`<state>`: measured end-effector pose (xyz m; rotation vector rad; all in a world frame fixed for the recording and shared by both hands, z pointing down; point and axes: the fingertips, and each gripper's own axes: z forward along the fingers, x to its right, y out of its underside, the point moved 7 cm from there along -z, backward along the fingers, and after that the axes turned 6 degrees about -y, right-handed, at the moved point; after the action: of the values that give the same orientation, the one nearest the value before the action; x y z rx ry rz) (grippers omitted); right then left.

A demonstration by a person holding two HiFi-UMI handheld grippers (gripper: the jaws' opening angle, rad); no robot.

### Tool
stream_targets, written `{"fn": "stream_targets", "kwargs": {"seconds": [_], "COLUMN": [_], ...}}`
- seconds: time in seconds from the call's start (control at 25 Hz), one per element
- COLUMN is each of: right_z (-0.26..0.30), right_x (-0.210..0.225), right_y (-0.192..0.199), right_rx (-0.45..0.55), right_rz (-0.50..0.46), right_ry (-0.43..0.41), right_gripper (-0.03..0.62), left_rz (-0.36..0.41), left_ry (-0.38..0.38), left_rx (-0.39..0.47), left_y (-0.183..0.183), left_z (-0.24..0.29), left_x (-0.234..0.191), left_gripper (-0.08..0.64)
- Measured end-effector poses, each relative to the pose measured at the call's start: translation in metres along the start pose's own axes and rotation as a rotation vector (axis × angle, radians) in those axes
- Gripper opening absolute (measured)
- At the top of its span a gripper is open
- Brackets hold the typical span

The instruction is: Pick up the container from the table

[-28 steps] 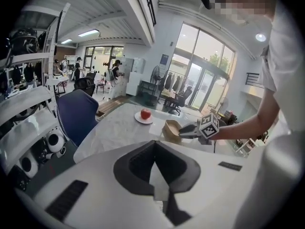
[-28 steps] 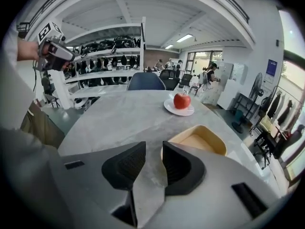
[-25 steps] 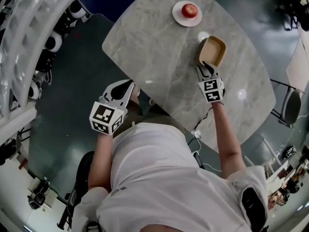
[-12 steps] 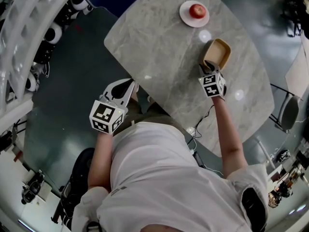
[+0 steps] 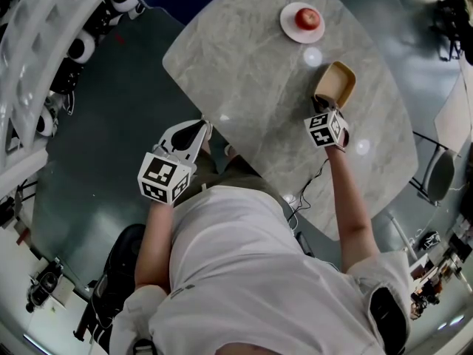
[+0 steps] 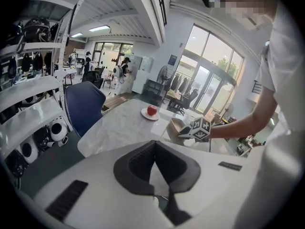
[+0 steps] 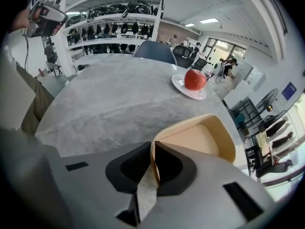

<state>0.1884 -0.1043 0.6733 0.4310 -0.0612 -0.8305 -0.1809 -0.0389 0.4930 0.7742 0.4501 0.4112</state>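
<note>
near wall of container [image 7: 209, 142] pinched between right gripper [image 7: 153, 146] jaws, just closed, left gripper [image 6: 153, 144] jaws together

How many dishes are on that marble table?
2. A white plate holding a red apple sits at the far end; a tan container lies nearer the person, toward the right side of the table. The person's body hides some of the near edge.

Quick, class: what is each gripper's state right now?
Left gripper: closed, holding nothing.
Right gripper: jaws have just been closing, now clamped on the container wall.
</note>
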Motion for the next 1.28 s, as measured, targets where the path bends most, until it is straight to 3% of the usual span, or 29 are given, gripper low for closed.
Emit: {"fn": "stream_targets", "kwargs": {"seconds": [0.52, 1.28], "right_z": [-0.025, -0.121], "right_x": [-0.009, -0.038], "right_y": [-0.008, -0.046], "right_rx": [0.067, 0.28], "right_rz": [0.091, 0.202], "right_ry": [-0.002, 0.072], "right_gripper": [0.034, 0.035], "left_rz": [0.017, 0.154], "left_ry": [0.028, 0.16], "left_rx": [0.047, 0.121], "left_y": [-0.001, -0.037], "left_z": [-0.006, -0.008], "left_x": [0.005, 0.013], "left_gripper": [0.002, 0.002]}}
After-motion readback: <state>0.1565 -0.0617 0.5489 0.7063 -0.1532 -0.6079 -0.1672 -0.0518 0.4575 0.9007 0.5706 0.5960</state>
